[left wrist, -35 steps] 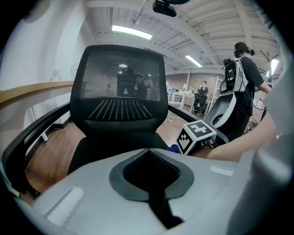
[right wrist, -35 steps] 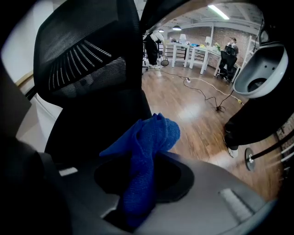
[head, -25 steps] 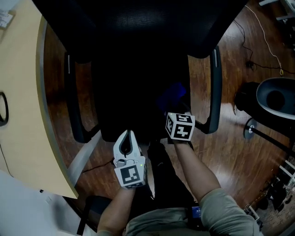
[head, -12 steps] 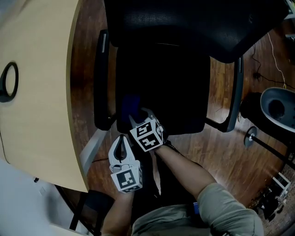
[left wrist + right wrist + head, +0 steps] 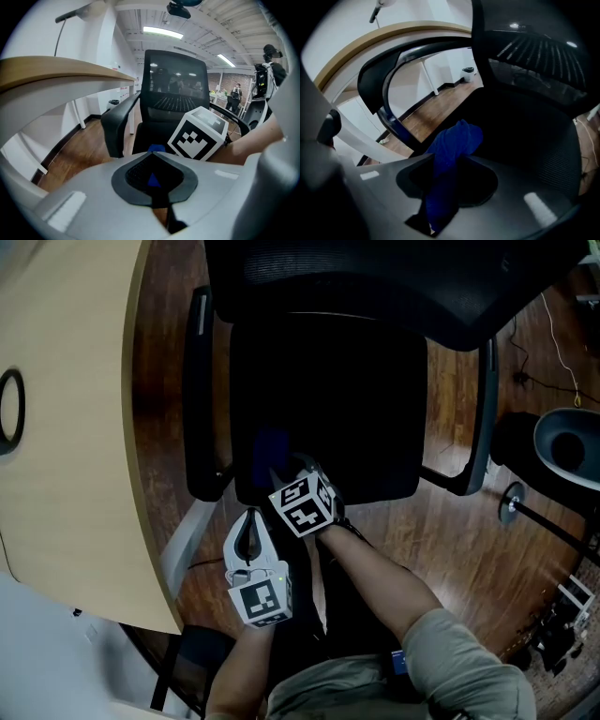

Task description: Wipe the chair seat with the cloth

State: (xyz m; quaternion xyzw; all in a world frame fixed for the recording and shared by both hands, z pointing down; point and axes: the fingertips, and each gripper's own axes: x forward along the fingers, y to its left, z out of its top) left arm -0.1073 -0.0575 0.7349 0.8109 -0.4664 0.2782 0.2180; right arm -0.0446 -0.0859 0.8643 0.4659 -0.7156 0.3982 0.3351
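R gripper [image 5: 284,472] clamped on blue cloth [image 5: 449,154], at chair seat [image 5: 347,409] near-left corner, seemingly touching, L gripper [image 5: 251,517] jaws together, empty

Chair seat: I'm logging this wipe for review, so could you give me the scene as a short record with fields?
Chair seat: black, on an office chair with armrests, beside a wooden desk
Cloth: blue, bunched, at the seat's front corner nearest the desk
Right gripper: shut on the cloth, at that corner
Left gripper: shut, empty, held short of the seat's front edge
Floor: dark wood
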